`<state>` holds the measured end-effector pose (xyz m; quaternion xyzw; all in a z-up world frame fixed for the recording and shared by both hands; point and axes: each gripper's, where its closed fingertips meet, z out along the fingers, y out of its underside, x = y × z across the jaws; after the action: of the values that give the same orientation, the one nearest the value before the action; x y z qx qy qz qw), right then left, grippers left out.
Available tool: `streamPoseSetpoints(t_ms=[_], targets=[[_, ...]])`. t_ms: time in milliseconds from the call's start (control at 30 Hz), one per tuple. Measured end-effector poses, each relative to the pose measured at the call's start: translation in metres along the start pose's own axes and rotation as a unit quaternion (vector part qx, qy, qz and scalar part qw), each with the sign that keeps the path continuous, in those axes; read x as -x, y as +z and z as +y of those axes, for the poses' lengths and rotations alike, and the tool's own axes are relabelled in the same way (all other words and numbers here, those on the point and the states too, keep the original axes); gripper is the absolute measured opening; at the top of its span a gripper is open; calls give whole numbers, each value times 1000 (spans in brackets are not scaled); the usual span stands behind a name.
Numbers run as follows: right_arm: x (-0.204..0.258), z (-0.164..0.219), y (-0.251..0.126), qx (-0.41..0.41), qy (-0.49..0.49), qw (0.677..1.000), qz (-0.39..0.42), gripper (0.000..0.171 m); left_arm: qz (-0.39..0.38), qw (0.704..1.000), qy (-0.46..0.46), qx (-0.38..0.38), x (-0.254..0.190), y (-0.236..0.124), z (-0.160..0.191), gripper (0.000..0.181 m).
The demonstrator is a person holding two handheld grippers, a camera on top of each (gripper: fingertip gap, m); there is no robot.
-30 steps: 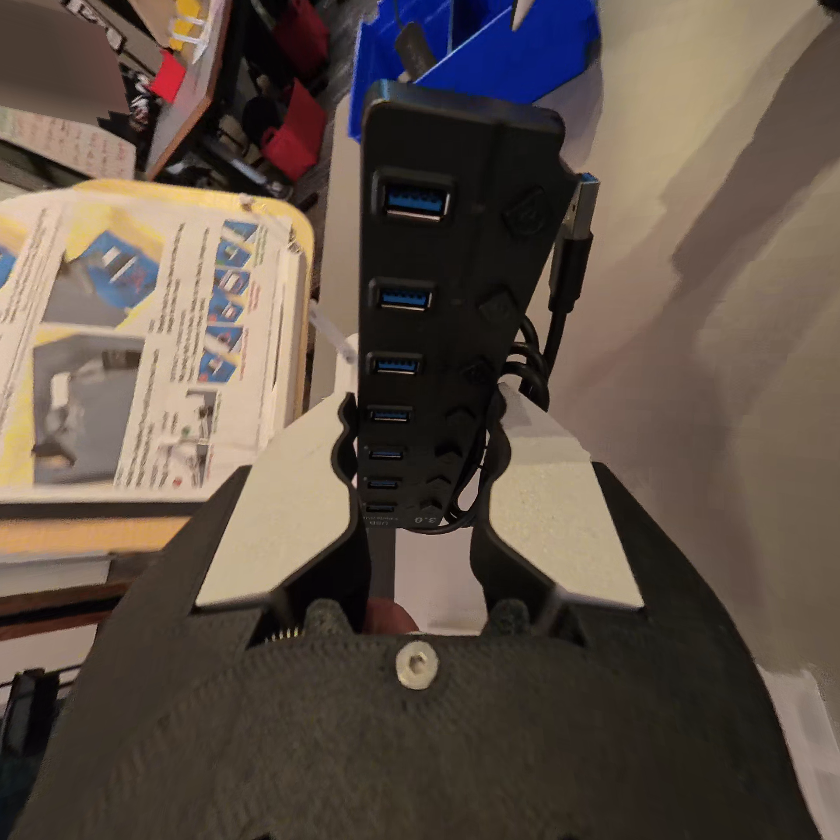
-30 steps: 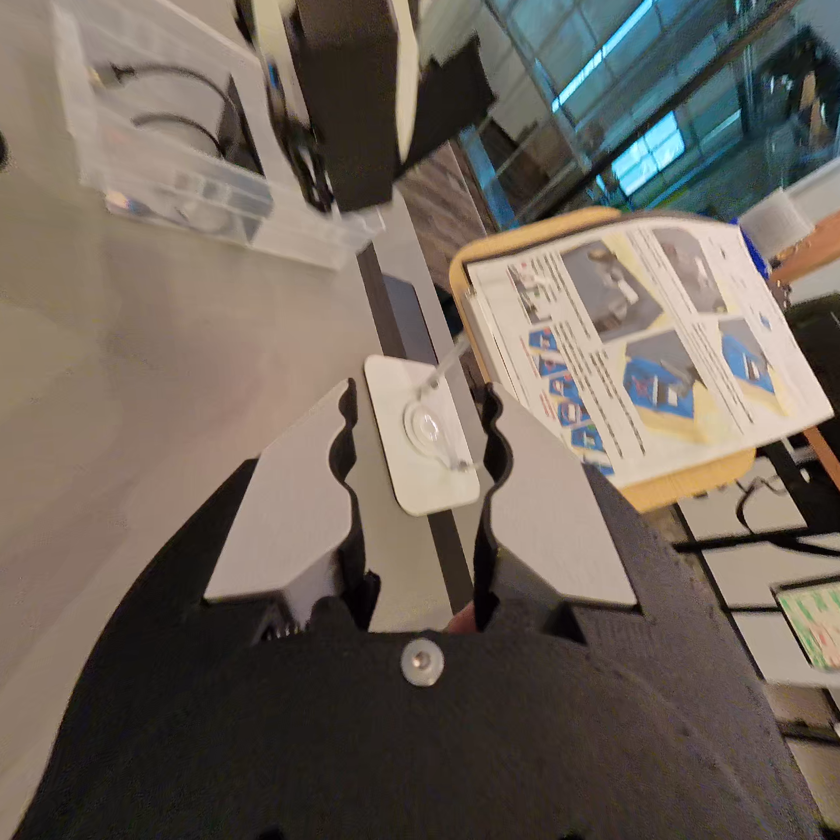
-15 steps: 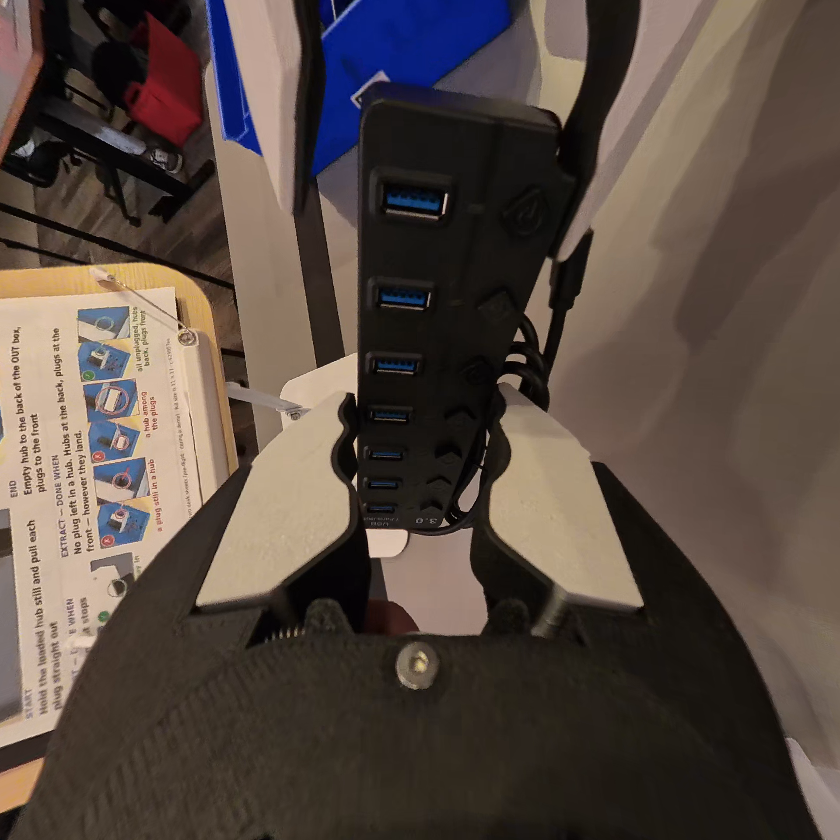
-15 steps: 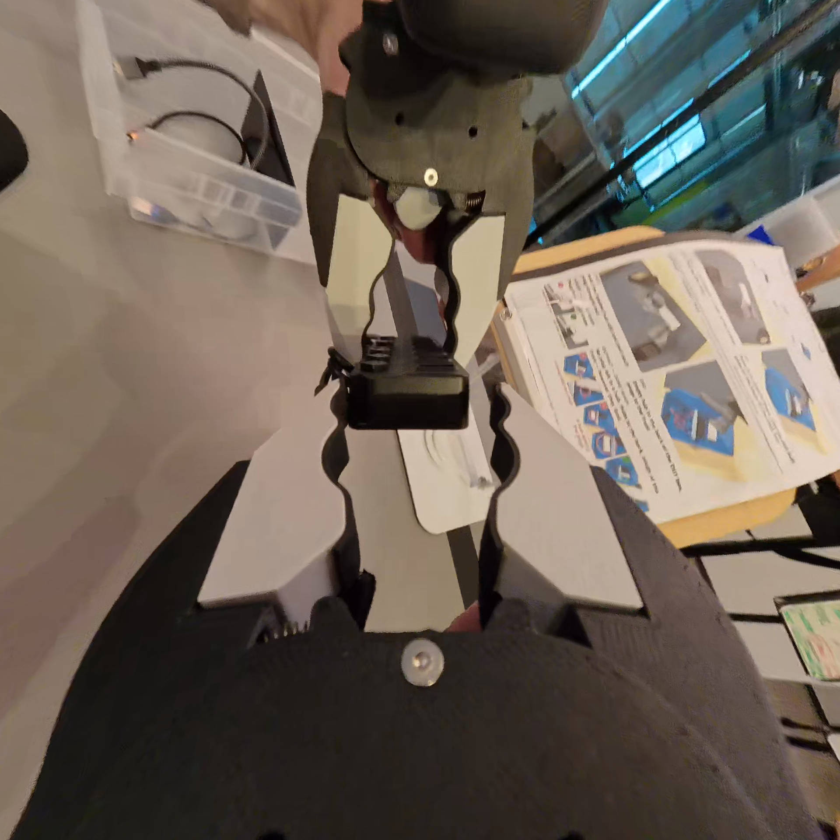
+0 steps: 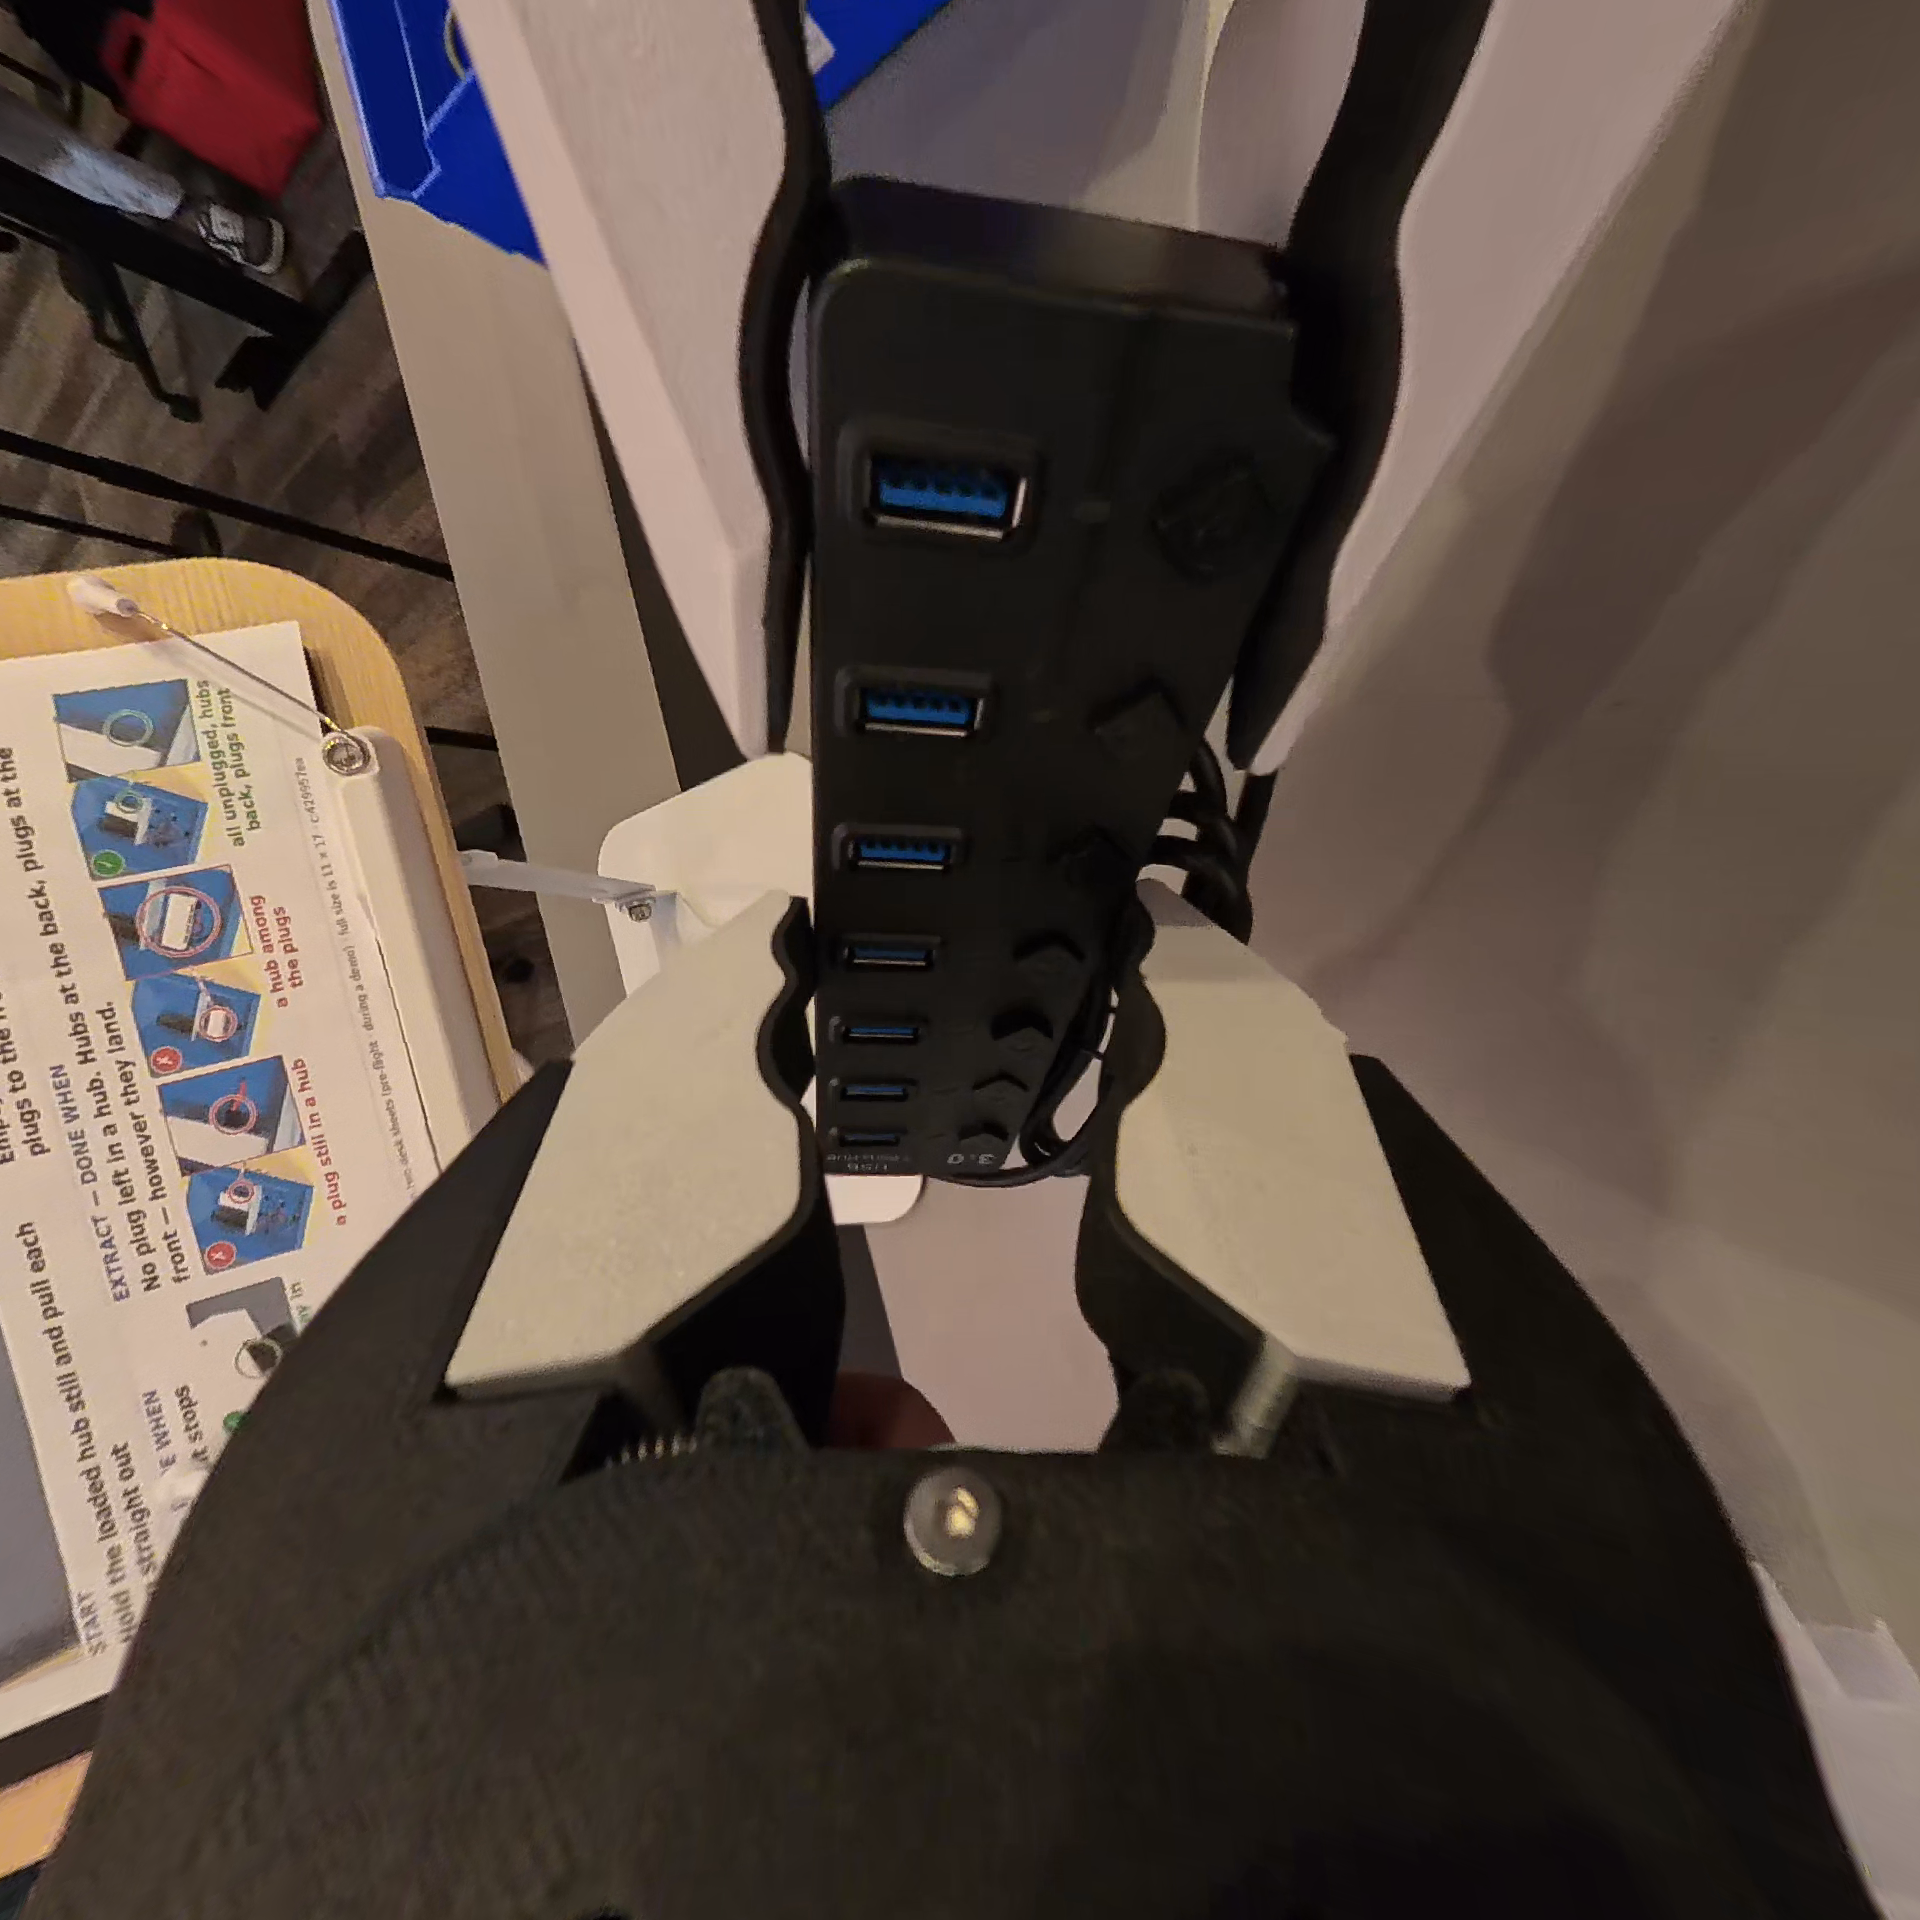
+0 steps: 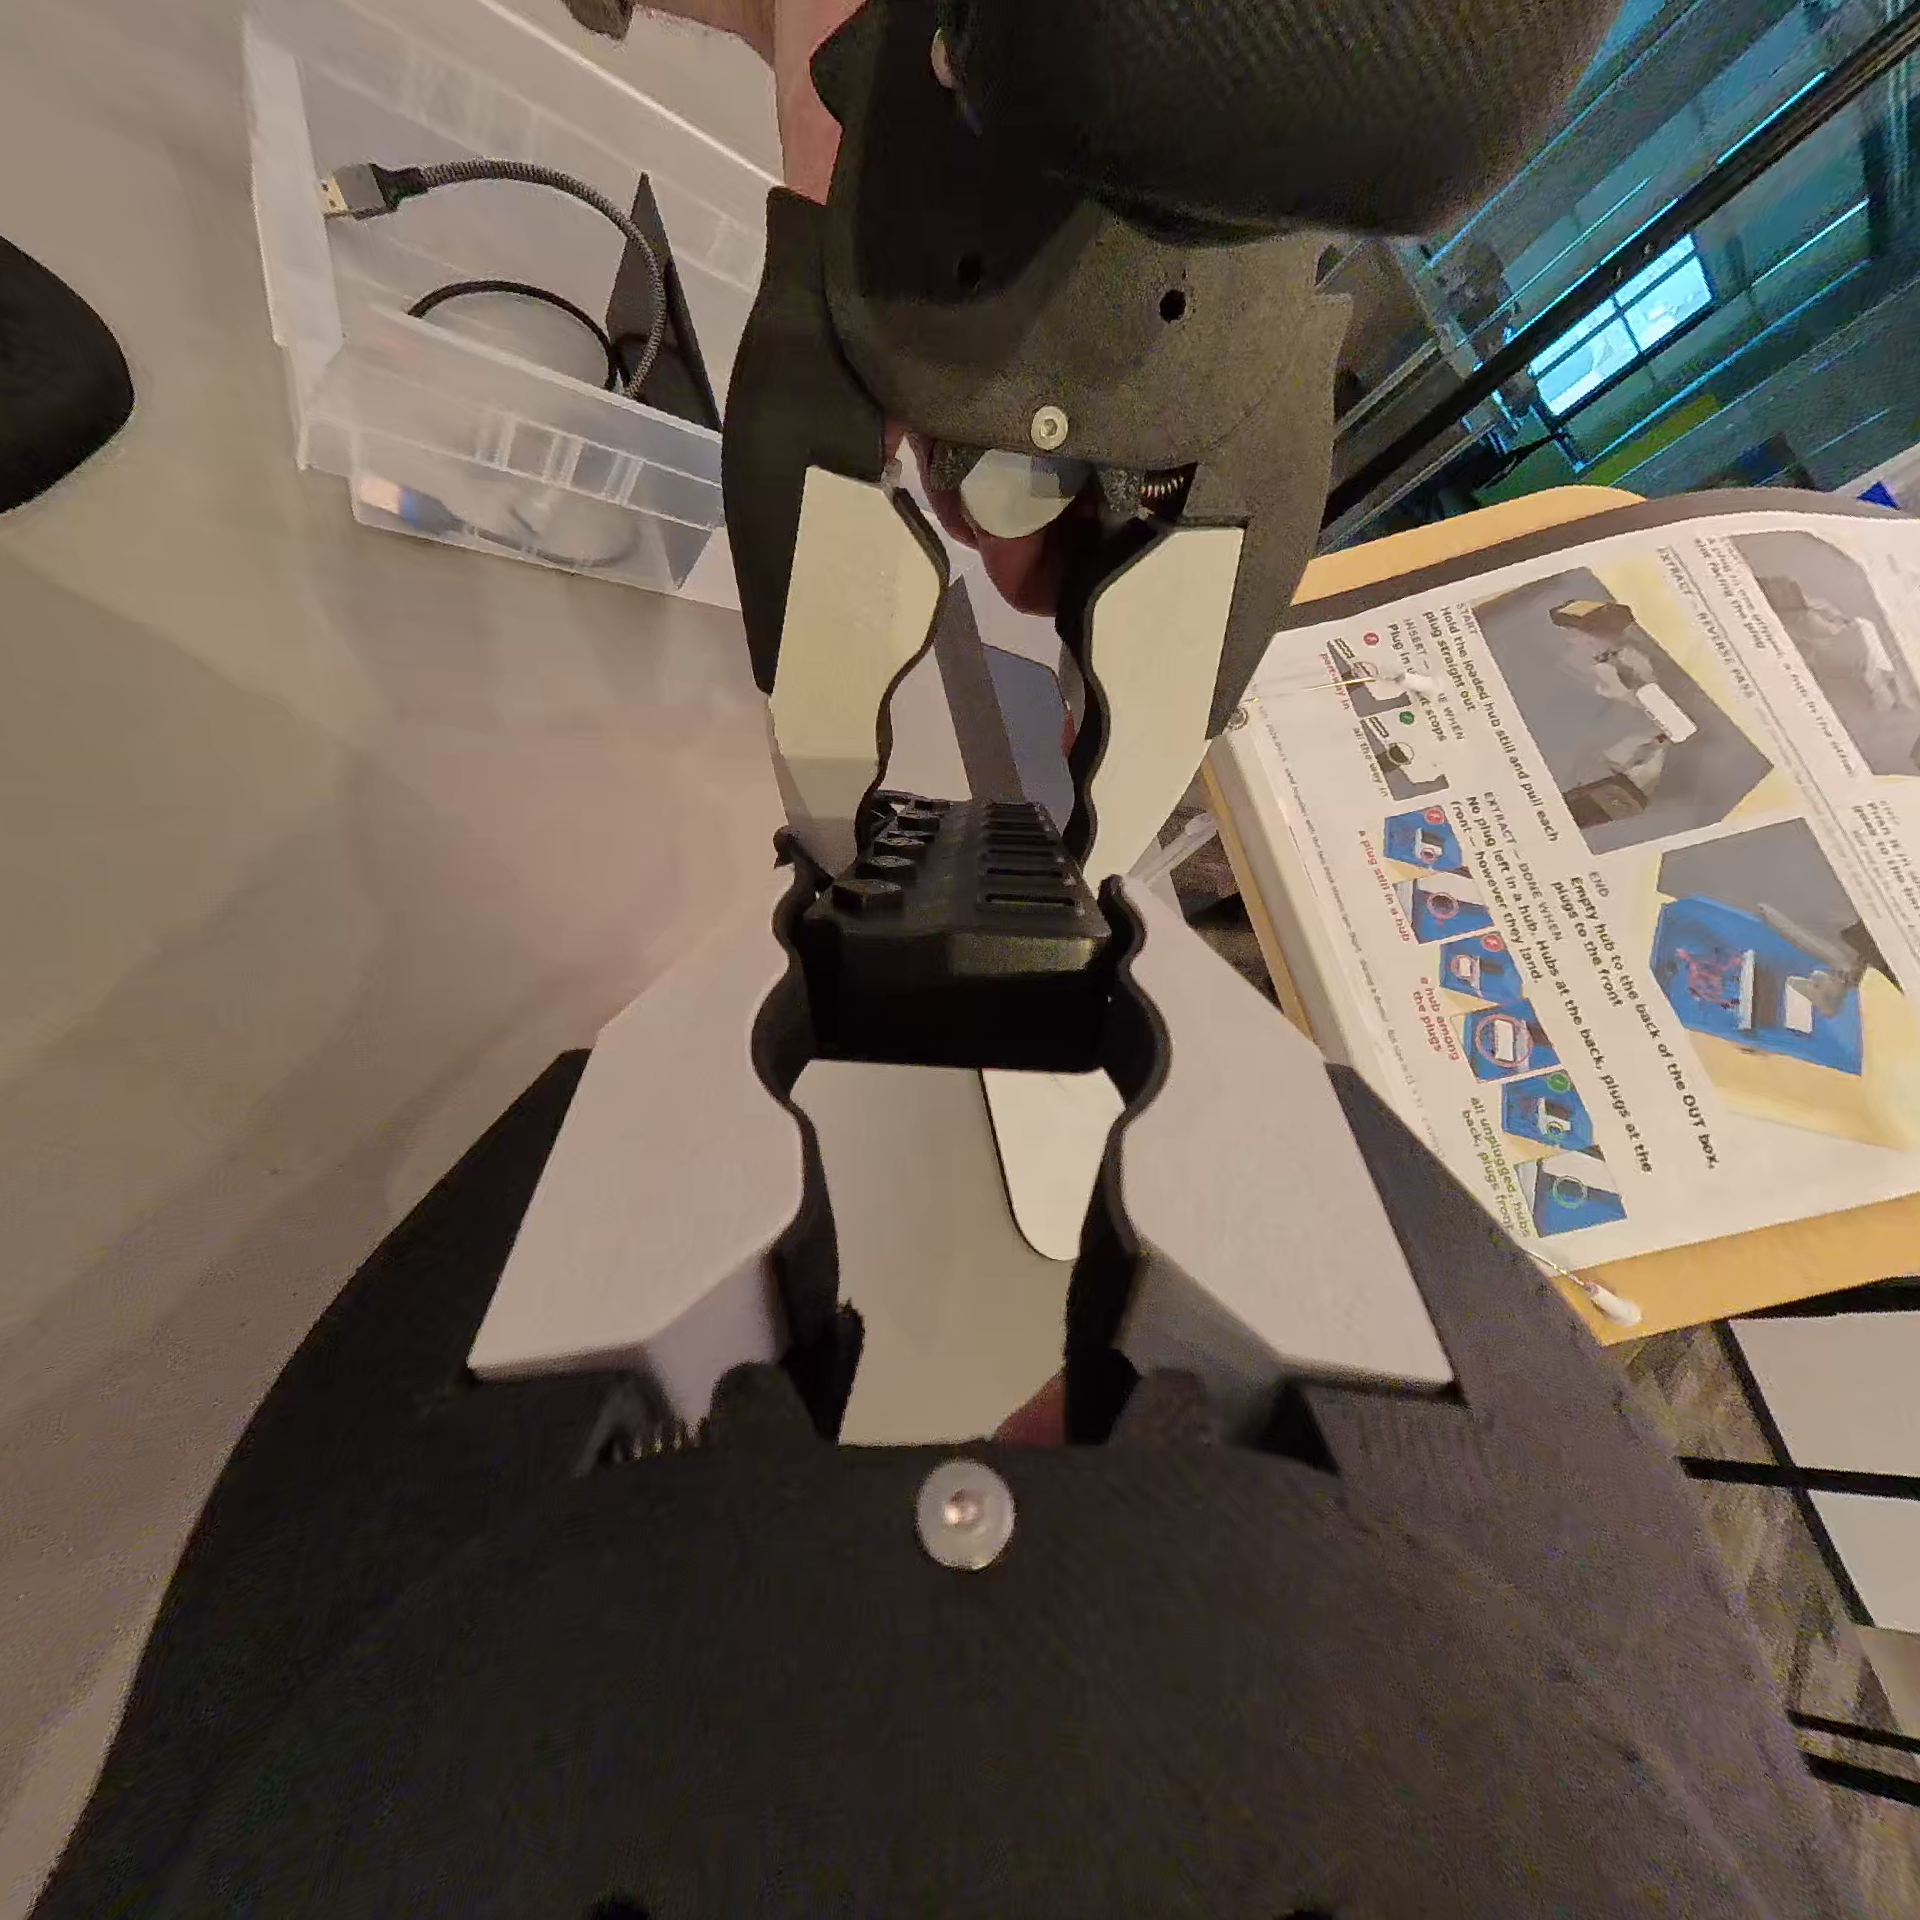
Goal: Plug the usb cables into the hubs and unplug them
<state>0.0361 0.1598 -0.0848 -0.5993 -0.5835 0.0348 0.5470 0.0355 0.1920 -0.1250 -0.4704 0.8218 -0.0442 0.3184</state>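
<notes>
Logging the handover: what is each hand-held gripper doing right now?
Left hand-held gripper: shut on the USB hub, near end.
Right hand-held gripper: fingers around the hub's far end; firm clamp cannot be told.

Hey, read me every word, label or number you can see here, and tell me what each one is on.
I won't repeat the writing itself; these are the things that bear it.
black USB hub: small pale markings at its near end, tiny.
instruction sheet on the tan board: printed headings and captions beside small photos.
I see no other writing.
</notes>
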Motion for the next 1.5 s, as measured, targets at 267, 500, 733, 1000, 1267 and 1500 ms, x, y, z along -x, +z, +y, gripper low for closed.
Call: streamPoseSetpoints(t_ms=[267, 500, 733, 1000, 1267, 1500], targets=[[7, 3, 8, 8, 5, 1000, -13, 51, 10, 1000, 0, 1, -7, 4, 8, 54], [6, 9, 13, 16, 29, 999, -32, 52, 10, 1000, -5, -5, -8, 13, 14, 55], [-1, 23, -4, 13, 81, 996, -36, 51, -3, 999, -37, -31, -4, 7, 6, 76], [18, 60, -11, 4, 149, 988, -45, 51, -79, 994, -63, -48, -5, -28, 16, 78], [36, 93, -14, 11, 187, 982, -17, 51, -157, 978, -131, -41, -30, -30, 46, 70], [48, 115, -13, 19, 205, 979, -3, 51, -211, 955, -207, -18, -42, 11, 56, 68]])
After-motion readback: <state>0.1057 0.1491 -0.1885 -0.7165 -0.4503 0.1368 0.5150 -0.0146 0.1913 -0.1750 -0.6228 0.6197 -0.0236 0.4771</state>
